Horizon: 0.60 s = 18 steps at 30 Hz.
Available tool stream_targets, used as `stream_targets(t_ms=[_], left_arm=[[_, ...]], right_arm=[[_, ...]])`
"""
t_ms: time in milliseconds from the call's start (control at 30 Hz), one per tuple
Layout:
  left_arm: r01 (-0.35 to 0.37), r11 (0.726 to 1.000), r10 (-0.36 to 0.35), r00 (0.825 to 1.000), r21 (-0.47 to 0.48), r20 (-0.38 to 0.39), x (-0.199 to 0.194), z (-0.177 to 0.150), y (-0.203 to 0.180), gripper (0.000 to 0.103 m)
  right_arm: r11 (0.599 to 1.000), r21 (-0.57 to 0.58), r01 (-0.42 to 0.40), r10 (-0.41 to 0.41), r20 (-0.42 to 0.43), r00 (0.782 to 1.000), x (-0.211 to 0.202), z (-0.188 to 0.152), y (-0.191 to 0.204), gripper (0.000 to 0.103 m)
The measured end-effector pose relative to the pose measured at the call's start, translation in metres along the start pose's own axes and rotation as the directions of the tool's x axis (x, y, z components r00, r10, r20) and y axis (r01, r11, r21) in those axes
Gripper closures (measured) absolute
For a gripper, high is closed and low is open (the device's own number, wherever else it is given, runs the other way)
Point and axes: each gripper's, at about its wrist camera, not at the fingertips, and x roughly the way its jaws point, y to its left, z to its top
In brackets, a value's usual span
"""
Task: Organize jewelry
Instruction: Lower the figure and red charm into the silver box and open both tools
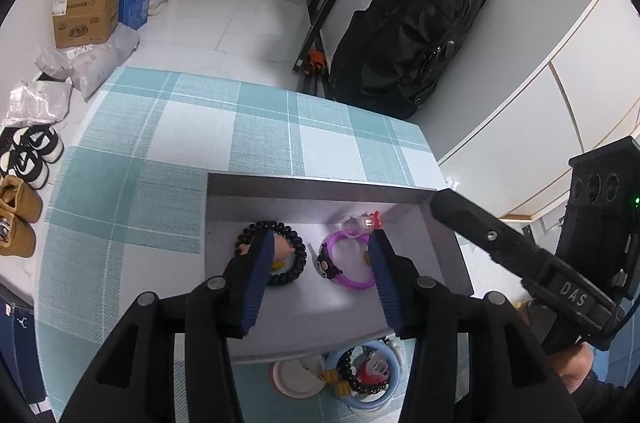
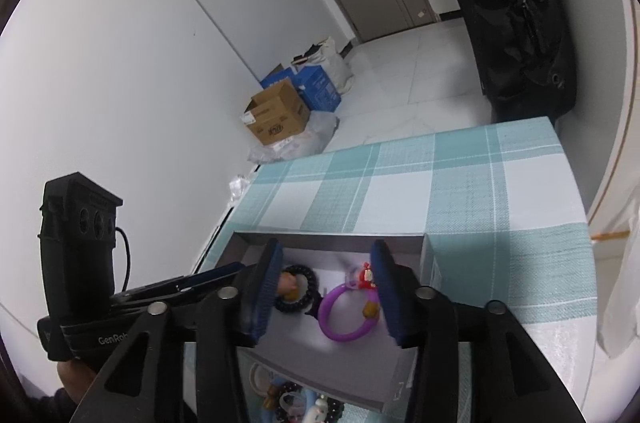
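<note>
With both the left gripper [image 1: 318, 243] and right gripper [image 2: 326, 261] spread and empty, the light, springy purple bracelet [image 2: 347, 315] in the grey box [image 1: 312, 187] is best pinched across its thin band.

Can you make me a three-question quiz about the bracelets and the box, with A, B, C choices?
1. Where is the purple bracelet?
A. Inside the grey box
B. On the floor
C. On the black backpack

2. What colour is the beaded bracelet in the box?
A. Yellow
B. White
C. Black

3. How is the left gripper?
A. Open, holding nothing
C. Clamped on a shoe
B. Shut tight on a bead

Answers:
1 A, it lies on the box floor.
2 C, its beads are dark.
3 A, a gap shows between the fingers.
</note>
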Motion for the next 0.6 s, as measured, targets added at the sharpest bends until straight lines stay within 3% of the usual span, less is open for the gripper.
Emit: stream_targets(t_ms=[133,233,367,600], left_arm=[[-0.033,0.999,0.033,0.999,0.024,0.007,-0.005,-0.006,-0.003,0.060],[-0.064,0.997,0.063,0.998,0.048,0.007,-0.009,-0.010,-0.007,0.059],[-0.093,0.992,0.089,0.995,0.084,0.052,-0.019,-0.016,-0.014,0.045],[-0.092,0.993,0.086,0.993,0.070,0.078,-0.030,-0.021,-0.014,0.045]], right_arm=[[1.000,-0.010,0.006,-0.006,0.016,1.000,-0.005,-0.002,0.003,0.049],[1.000,-0.023,0.011,-0.011,0.022,1.000,-0.007,-0.005,0.007,0.041],[0.999,-0.050,0.011,-0.010,0.032,0.999,-0.012,-0.008,0.015,0.036],[0.994,-0.104,0.040,-0.035,0.050,0.998,-0.021,-0.015,0.025,0.029]])
